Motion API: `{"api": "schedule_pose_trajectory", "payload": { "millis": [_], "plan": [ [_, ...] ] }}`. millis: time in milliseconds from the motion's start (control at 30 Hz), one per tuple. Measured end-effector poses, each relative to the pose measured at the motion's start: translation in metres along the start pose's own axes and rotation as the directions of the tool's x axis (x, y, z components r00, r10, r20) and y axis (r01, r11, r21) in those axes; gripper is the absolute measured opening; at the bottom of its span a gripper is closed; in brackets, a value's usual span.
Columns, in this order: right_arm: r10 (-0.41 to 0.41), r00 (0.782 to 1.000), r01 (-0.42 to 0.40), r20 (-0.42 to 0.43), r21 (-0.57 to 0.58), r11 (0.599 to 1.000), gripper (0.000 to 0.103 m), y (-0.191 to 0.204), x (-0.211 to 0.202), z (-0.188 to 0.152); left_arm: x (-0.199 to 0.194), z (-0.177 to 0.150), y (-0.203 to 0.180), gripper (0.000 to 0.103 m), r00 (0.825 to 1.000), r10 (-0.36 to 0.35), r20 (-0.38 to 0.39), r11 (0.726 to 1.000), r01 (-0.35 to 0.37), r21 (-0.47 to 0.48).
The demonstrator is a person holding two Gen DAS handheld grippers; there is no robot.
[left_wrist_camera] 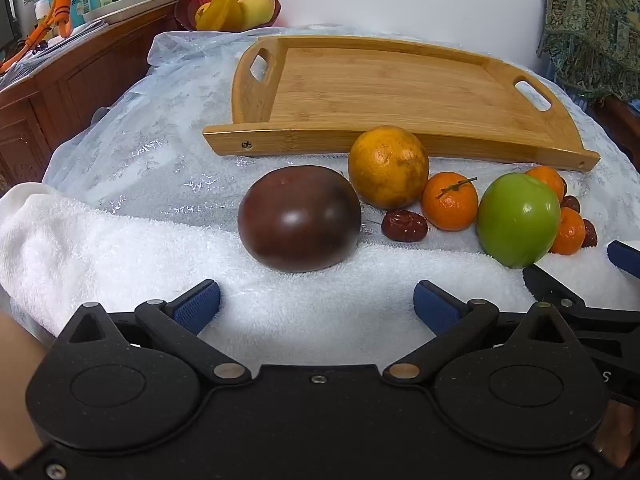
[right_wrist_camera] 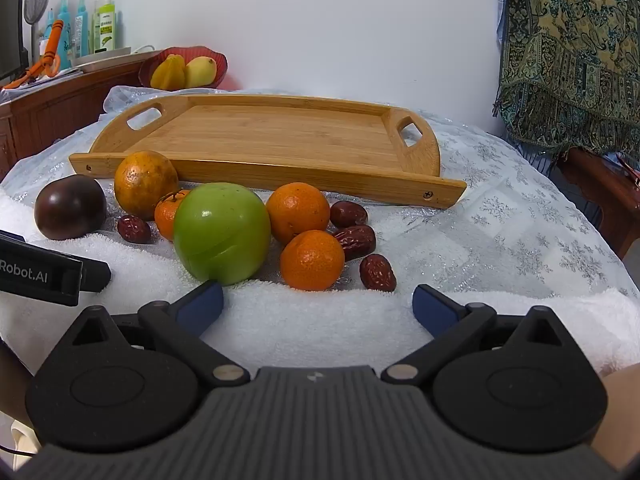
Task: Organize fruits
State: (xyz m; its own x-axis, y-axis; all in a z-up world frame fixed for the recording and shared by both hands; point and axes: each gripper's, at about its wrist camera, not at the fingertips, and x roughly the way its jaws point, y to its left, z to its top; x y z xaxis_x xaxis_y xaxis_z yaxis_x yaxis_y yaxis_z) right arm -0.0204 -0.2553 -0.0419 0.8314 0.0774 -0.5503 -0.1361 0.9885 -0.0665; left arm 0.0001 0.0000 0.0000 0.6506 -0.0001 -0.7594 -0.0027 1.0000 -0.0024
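Here the left gripper (left_wrist_camera: 316,304) hovers with jaws spread wide and nothing between them, the dark purple fruit (left_wrist_camera: 299,218) at its twelve o'clock on the white towel (left_wrist_camera: 120,248). The right gripper (right_wrist_camera: 318,306) is likewise released and bare, the green apple (right_wrist_camera: 222,234) at eleven o'clock and a mandarin (right_wrist_camera: 312,260) at twelve. The bamboo tray (right_wrist_camera: 280,176) lies beyond the fruit, nothing on it.

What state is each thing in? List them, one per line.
Wooden tray: flat on the cloth, nothing in it.
Dark purple fruit: on the towel, ungrasped.
Green apple: upright, ungrasped.
Large orange: against the tray's front rail.
Left gripper: open, holding nothing.
Right gripper: open, holding nothing.
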Motion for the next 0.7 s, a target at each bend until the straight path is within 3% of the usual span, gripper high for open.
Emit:
{"api": "schedule_pose_trajectory", "payload": {
  "millis": [700],
  "plan": [
    [0.002, 1.000, -0.002, 0.005, -0.002, 1.000, 0.103, 0.0001, 0.0000, -0.0008, 0.0000, 0.0000, 0.0007, 0.103, 1.000, 0.003, -0.003, 1.000, -0.003, 0.000]
  ]
}}
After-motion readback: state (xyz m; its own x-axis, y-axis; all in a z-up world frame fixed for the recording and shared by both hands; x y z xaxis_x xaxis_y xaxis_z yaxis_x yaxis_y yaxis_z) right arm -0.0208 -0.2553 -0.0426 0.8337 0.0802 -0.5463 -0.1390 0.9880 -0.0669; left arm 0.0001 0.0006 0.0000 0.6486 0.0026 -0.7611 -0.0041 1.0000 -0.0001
